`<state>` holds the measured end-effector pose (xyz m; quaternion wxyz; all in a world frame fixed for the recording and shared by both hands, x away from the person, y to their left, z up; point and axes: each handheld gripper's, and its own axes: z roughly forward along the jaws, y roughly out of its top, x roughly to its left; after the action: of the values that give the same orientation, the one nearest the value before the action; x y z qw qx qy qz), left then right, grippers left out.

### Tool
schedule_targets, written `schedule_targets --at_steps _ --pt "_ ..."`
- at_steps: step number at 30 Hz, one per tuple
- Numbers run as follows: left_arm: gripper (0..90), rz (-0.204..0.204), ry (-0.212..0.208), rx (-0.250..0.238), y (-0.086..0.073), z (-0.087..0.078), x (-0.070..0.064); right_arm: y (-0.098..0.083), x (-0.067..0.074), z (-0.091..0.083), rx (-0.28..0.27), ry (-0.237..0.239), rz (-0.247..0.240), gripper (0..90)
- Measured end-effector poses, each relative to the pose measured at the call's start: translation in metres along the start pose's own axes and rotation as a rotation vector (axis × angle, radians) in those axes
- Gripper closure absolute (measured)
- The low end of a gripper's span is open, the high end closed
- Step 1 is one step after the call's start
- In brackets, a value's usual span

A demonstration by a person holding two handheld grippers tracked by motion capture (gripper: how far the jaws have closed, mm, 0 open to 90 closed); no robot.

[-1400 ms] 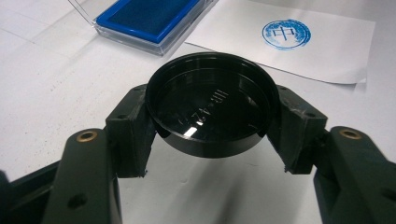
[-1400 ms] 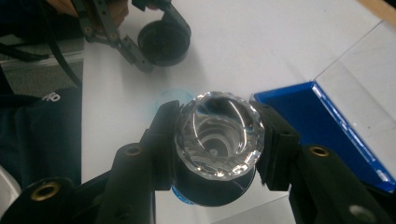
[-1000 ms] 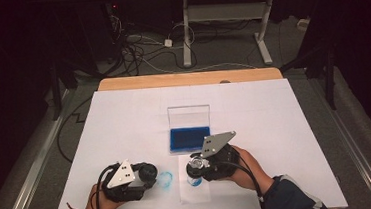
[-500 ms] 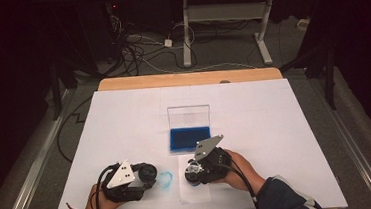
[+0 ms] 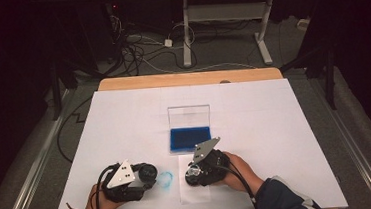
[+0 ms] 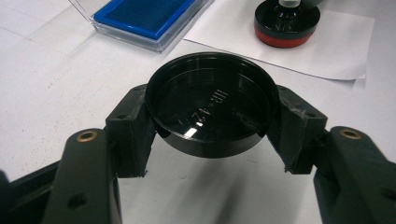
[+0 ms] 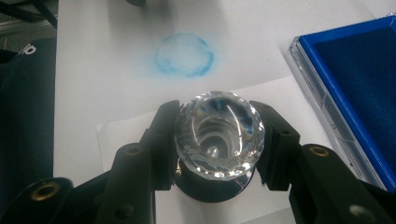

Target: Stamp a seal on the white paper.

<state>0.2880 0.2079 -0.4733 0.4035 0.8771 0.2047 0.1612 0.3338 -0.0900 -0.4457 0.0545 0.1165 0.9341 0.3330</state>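
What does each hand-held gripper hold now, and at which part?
Left hand-held gripper: round black cap, by opposite rim sides. Right hand-held gripper: stamp, by its faceted clear knob.

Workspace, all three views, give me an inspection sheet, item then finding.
Surface: white table cover, with a blue ink ring smudged on it.
Job's things: stamp standing on a paper slip; black cap off it; blue ink pad with its clear lid up.
Clutter: nothing seen.
Grippers: left gripper shut on the black cap; right gripper shut on the stamp's faceted clear handle.
Cables: a cable trails from each gripper; a tangle lies on the floor beyond the table.
Surroundings: dark room, grey table frame behind.
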Motion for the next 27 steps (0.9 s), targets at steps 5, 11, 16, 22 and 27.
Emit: schedule_targets --at_steps 5,11,16,22,27 --pt "36.3 -0.001 0.000 0.000 0.0001 -0.0001 -0.0003 -0.0009 -0.0001 0.0008 0.005 0.004 0.018 56.1" --pt "36.3 0.001 0.000 -0.003 0.0006 0.0002 -0.0012 -0.0019 0.0010 0.0020 0.003 0.000 0.016 56.2" --pt "36.3 0.000 0.000 -0.005 0.0007 0.0000 -0.0011 -0.0017 0.0013 0.0023 0.008 -0.004 0.011 56.2" --pt "36.3 0.001 -0.001 -0.005 0.0005 0.0000 -0.0010 -0.0011 0.0021 0.0018 0.023 -0.008 0.009 56.2" --pt "36.3 -0.001 0.000 -0.006 0.0006 0.0000 -0.0010 -0.0010 0.0031 0.0022 0.023 -0.013 0.007 56.2"
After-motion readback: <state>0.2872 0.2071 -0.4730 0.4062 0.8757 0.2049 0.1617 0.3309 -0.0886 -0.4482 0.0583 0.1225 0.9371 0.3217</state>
